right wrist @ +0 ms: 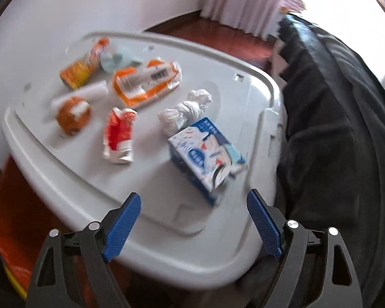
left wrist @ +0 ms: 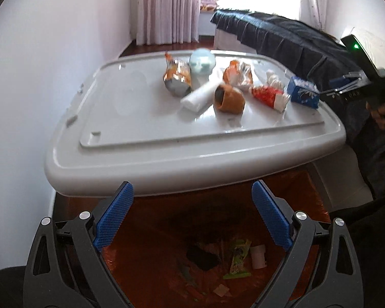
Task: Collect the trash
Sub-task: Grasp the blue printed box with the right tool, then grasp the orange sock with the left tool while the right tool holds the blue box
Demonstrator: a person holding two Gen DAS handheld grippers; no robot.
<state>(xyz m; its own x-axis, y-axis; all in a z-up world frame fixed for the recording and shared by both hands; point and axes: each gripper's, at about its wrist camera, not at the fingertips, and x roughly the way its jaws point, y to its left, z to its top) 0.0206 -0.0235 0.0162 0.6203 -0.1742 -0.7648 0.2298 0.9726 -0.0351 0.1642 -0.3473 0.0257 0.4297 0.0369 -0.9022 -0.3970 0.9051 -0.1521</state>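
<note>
Trash lies on a white lid-like table [left wrist: 166, 154]: an orange snack bag [left wrist: 177, 77], a pale blue mask [left wrist: 201, 61], a white roll [left wrist: 200, 96], an orange cup [left wrist: 229, 97], an orange-white wrapper [left wrist: 238, 74], a red-white wrapper [left wrist: 268, 96], crumpled white tissue [right wrist: 186, 111] and a blue box [right wrist: 205, 154]. My left gripper [left wrist: 192, 215] is open and empty above an orange-lined bin [left wrist: 166, 256] that holds a green wrapper [left wrist: 237, 261]. My right gripper [right wrist: 193, 220] is open and empty, just short of the blue box; it shows in the left wrist view [left wrist: 346, 84].
A dark blanket [right wrist: 333, 128] covers a bed right of the table. A white wall [left wrist: 51, 64] is on the left. Curtains [left wrist: 166, 7] and red-brown floor [right wrist: 218, 33] are behind the table.
</note>
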